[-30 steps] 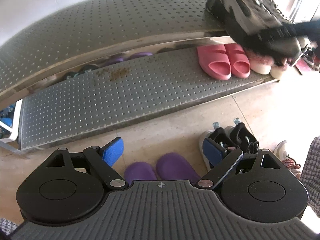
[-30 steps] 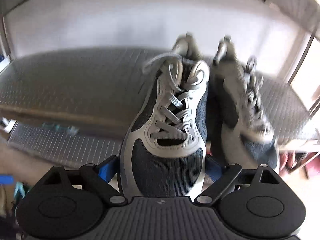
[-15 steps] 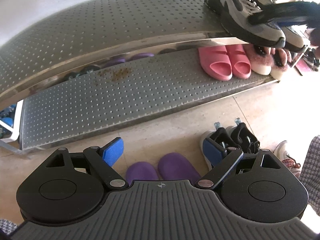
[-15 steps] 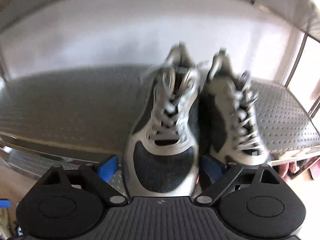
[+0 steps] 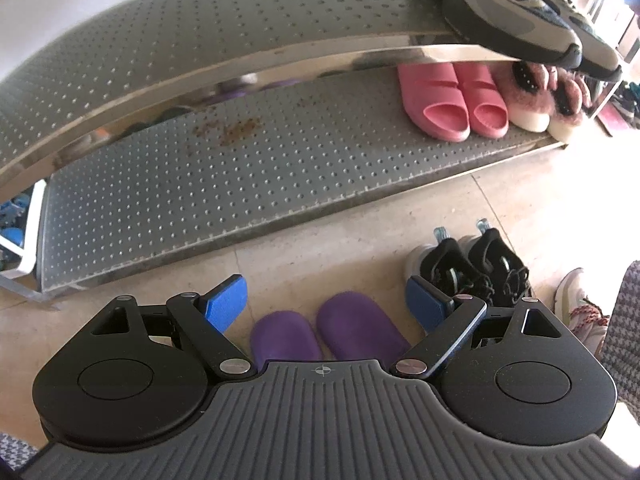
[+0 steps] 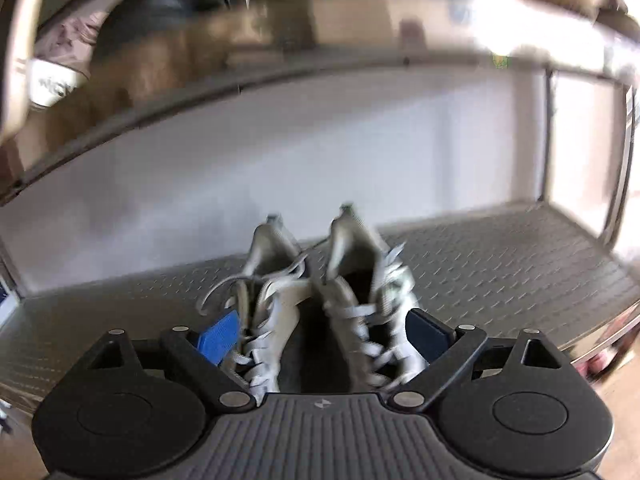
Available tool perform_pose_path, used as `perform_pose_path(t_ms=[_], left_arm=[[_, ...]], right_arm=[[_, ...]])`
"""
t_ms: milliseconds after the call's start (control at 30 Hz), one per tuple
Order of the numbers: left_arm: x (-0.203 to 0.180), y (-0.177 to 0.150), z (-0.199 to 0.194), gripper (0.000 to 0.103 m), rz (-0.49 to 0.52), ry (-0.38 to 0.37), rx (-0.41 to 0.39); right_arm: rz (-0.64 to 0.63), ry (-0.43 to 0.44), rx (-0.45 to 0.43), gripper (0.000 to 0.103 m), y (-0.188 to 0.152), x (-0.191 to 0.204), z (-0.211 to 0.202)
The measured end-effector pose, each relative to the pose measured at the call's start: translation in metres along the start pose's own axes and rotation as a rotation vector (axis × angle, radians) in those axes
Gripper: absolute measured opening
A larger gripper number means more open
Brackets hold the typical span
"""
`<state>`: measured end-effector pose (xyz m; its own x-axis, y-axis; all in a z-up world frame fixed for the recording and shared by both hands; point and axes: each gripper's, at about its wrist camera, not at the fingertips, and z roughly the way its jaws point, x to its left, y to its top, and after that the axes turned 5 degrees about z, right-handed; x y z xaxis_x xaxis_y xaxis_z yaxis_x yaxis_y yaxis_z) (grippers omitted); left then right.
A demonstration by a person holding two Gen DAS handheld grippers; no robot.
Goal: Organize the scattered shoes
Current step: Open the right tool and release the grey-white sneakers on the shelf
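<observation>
My right gripper (image 6: 320, 334) gapes wide around the grey sneakers (image 6: 320, 312) on the shelf (image 6: 500, 264); my left gripper (image 5: 326, 300) hangs wide above purple slippers (image 5: 324, 334). I should drop squarely over both before pinching.

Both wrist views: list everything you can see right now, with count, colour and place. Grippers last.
Sneakers: two, grey and black, upper shelf, right end, toes at the front edge.
Slides: two, pink, lower shelf, right part.
Fuzzy slippers: two, pink with white soles, lower shelf, right of the slides.
Purple slippers: two, floor, in front of the rack.
Black shoes: two, white soles, floor, right of the purple slippers.
White shoe: one seen, floor, far right.
Rack: one, perforated grey metal.
Left gripper: blue pads, open, above the purple slippers.
Right gripper: blue pads, open, straddling the sneakers.
</observation>
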<state>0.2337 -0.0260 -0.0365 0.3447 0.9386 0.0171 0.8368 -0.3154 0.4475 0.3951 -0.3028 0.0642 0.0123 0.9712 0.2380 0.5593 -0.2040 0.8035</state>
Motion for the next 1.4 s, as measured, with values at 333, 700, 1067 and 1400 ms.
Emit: perform_pose_path(t_ms=[333, 700, 1067, 1400], left_arm=[[0.005, 0.004, 0.002, 0.090, -0.020, 0.007, 0.007], [0.011, 0.002, 0.000, 0.090, -0.036, 0.009, 0.010], [0.011, 0.002, 0.004, 0.090, -0.040, 0.012, 0.024], [0.005, 0.002, 0.016, 0.090, -0.028, 0.020, 0.049]], right_arm=[[-0.018, -0.069, 0.038, 0.090, 0.003, 0.033, 0.051], [-0.001, -0.090, 0.048, 0.055, 0.014, 0.020, 0.036], [-0.201, -0.222, -0.037, 0.030, -0.003, 0.050, 0.044], [-0.264, -0.428, -0.145, 0.022, 0.017, -0.019, 0.026]])
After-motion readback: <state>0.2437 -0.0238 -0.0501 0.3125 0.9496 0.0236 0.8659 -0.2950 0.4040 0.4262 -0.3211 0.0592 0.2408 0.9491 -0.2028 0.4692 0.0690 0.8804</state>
